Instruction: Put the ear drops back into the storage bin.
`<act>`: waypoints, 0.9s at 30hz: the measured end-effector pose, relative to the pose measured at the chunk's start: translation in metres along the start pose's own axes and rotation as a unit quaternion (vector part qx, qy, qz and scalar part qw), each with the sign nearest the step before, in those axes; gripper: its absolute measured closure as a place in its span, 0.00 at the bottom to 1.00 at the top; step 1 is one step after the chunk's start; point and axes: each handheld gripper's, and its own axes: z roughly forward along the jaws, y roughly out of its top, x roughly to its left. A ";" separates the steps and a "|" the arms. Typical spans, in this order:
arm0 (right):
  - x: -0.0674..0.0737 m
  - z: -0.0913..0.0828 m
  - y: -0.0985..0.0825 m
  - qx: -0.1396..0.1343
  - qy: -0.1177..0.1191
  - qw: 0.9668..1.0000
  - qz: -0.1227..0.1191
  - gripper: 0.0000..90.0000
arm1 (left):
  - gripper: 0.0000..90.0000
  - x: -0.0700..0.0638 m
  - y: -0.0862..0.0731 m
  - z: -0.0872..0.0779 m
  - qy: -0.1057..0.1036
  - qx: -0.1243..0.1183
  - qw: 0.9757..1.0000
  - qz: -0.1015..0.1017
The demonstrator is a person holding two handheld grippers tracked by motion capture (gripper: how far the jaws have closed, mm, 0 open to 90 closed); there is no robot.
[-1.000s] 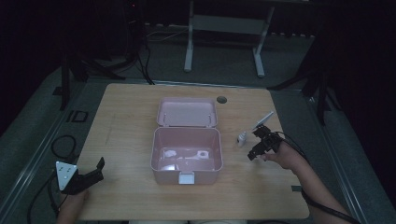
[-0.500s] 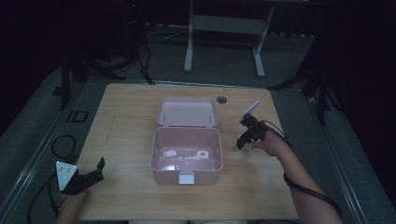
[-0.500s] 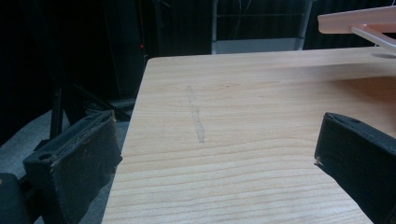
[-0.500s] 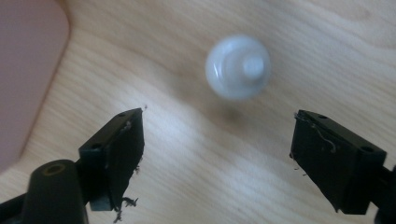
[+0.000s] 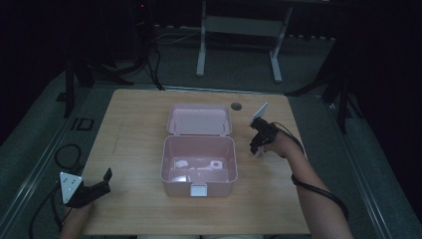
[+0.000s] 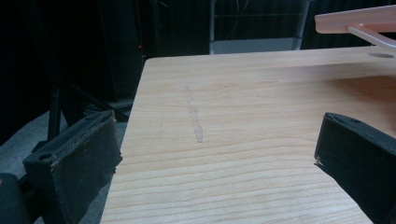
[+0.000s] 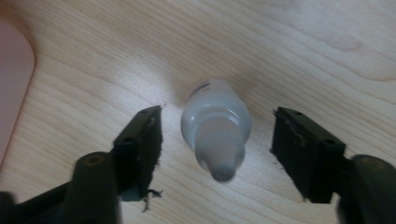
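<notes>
Right claw closing, bottle between, untouched

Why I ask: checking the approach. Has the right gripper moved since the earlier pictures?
Yes. In the high view the right gripper has shifted left, closer to the pink box; its jaws have been closing around a small white bottle, not yet touching.

Small bottle: white, translucent plastic, ribbed collar and tapered cap on. Stood upright on the wooden table, just beside the right wall of the open pink box. Untouched on either side.
</notes>
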 end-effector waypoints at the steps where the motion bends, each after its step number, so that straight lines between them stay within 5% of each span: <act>1: 0.000 0.001 0.002 0.007 -0.006 1.000 -0.002 0.40 | 0.00 0.000 0.000 0.000 -0.001 0.000 1.000 0.000; 9: 0.004 0.007 0.013 0.024 0.000 1.000 -0.008 0.49 | 0.00 0.000 0.000 0.000 -0.003 -0.002 1.000 0.000; 16: 0.007 0.011 0.014 0.038 -0.014 0.998 -0.038 0.65 | 0.00 0.000 0.000 0.000 -0.003 -0.002 1.000 0.000; 21: 0.007 0.011 0.013 0.040 -0.014 0.998 -0.047 0.66 | 0.00 0.000 0.000 0.000 -0.003 0.000 1.000 0.001; 27: 0.011 0.006 0.010 0.039 -0.029 0.995 -0.085 0.66 | 0.00 0.000 0.000 0.000 -0.003 0.000 1.000 0.000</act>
